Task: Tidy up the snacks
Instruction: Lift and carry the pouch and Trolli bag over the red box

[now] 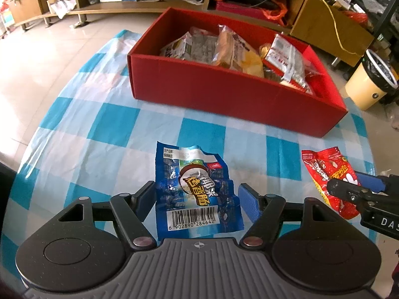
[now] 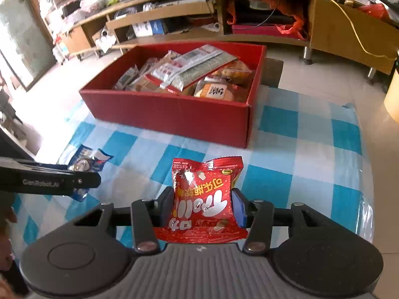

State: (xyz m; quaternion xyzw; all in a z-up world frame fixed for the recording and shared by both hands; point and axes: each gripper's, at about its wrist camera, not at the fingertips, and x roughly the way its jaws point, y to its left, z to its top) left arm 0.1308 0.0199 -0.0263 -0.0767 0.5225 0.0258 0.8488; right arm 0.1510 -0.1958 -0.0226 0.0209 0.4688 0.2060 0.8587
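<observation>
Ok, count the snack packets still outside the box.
2: blue packet between the open left gripper fingers; red packet clamped in the right gripper. None seems hidden.

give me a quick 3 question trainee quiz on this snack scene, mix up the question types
1. True or false: the red box already holds several snack packets.
2. Multiple choice: the right gripper has its fingers around which item?
A. the blue packet
B. the red packet
C. the box wall
3. Short answer: where does the blue packet lie relative to the left gripper?

Key
1. True.
2. B: the red packet sits pinched between the fingers.
3. Flat on the checked tablecloth, between the open fingers, with a gap on each side.
</observation>
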